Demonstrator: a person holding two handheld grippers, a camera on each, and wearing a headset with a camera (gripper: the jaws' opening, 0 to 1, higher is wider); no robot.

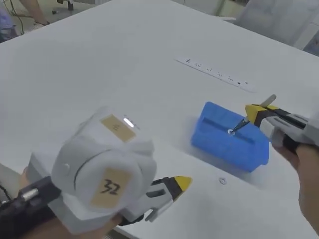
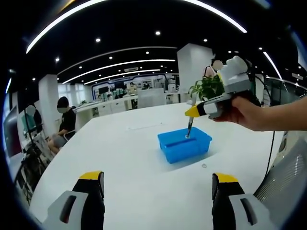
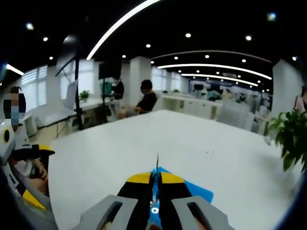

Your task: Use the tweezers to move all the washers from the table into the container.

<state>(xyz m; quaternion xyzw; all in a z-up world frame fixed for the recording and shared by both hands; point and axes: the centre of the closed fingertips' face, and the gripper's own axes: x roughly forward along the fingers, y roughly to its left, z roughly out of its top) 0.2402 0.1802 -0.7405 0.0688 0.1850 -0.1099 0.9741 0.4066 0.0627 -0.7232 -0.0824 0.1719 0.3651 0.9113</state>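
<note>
The blue container sits on the white table, right of centre. My right gripper is shut on the thin metal tweezers, whose tips hang just over the container's inside. A small washer appears to sit at those tips. Another washer lies on the table in front of the container. In the left gripper view the container, the right gripper, the tweezers and the loose washer are ahead. My left gripper is open, low and empty, also near the front edge. In the right gripper view the tweezers run between the closed jaws.
A white power strip lies at the back of the table. The table's front edge runs under the left gripper. People sit at desks far behind. The left gripper shows at the left side of the right gripper view.
</note>
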